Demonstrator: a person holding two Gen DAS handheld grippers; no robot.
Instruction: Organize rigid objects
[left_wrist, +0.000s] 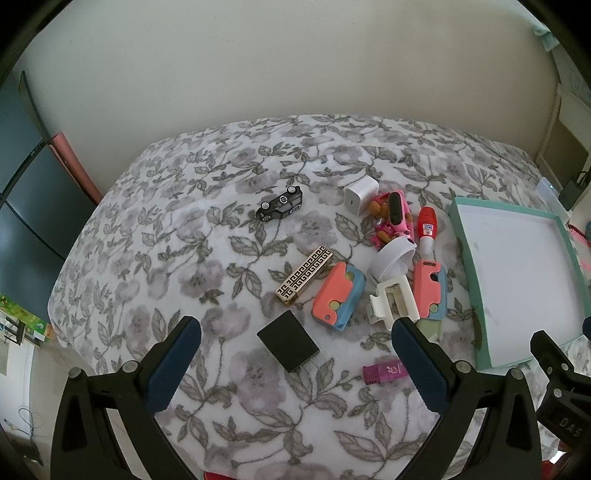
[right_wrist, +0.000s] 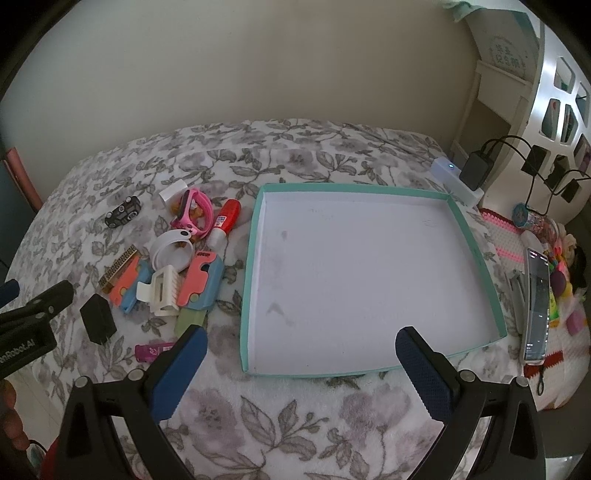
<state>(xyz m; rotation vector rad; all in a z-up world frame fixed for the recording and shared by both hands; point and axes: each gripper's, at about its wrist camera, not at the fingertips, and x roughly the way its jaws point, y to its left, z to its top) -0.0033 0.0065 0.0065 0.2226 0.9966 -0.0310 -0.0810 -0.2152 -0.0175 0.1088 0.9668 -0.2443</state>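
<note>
Small rigid items lie on a floral bedspread: a black charger (left_wrist: 288, 340), a magenta USB stick (left_wrist: 384, 370), a gold patterned bar (left_wrist: 303, 275), a pink-blue case (left_wrist: 338, 295), a white hair clip (left_wrist: 393, 301), a toy car (left_wrist: 280, 207), a white plug cube (left_wrist: 361, 195) and a red glue bottle (left_wrist: 427, 227). An empty teal-rimmed tray (right_wrist: 476, 243) sits to their right. My left gripper (left_wrist: 295, 328) is open above the black charger. My right gripper (right_wrist: 301, 339) is open over the tray's near edge.
A pink watch (right_wrist: 194, 216) and a white ring (right_wrist: 173, 251) lie in the pile. A phone (right_wrist: 535, 306), toys and a power strip (right_wrist: 456, 181) with cables sit right of the tray. A wall stands behind the bed.
</note>
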